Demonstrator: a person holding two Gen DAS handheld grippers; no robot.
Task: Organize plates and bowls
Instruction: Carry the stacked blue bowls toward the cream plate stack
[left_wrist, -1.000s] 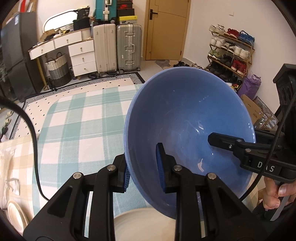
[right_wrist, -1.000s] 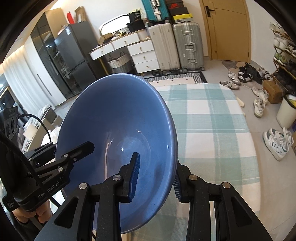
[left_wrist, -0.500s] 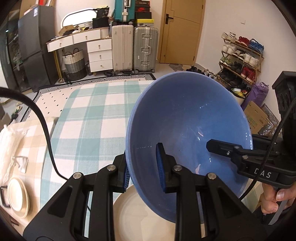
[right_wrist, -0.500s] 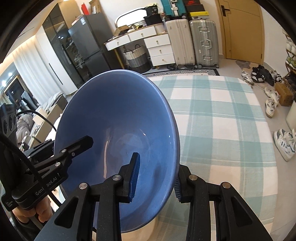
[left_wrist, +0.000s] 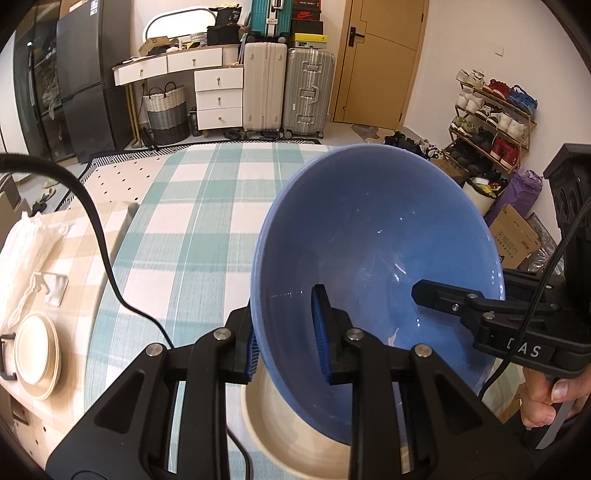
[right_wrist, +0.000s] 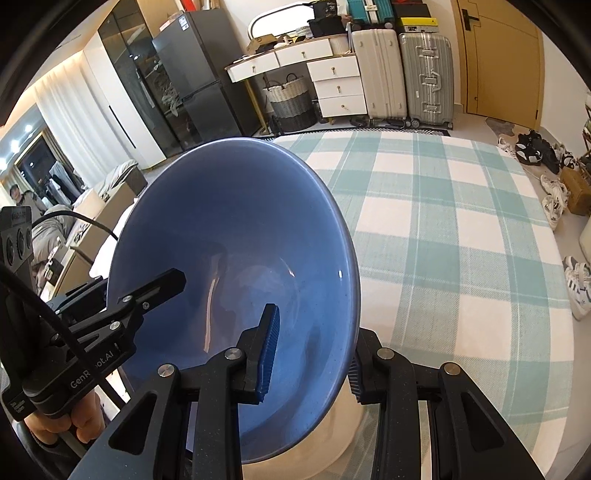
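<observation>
Left gripper (left_wrist: 284, 338) clamps the near-left rim of the blue bowl (left_wrist: 373, 258); one ribbed blue pad sits outside the wall at lower centre of the left wrist view, the other sits inside; jaws are narrow, closed on the rim. Right gripper (right_wrist: 312, 354) clamps the opposite rim of the same bowl; in the right wrist view one pad lies inside the bowl at lower centre, the other outside at lower right; jaws are likewise narrow and gripping. Each gripper appears in the other's view: the right one enters from the right edge of the left wrist view with a hand (left_wrist: 546, 398) below it; the left one enters from the lower left of the right wrist view.

The bowl is tilted, its opening facing each camera, and fills the centre of both frames; directly beneath it lies a cream plate (left_wrist: 295, 439), partly covered by the bowl; whether the two touch cannot be determined. Both lie over a green-and-white checked cloth (left_wrist: 192, 229) spanning mid-frame.

At the far lower left of the left wrist view, a stack of cream plates (left_wrist: 37, 354) rests on a beige checked surface (left_wrist: 77, 251); a black cable (left_wrist: 103, 236) crosses above it.
</observation>
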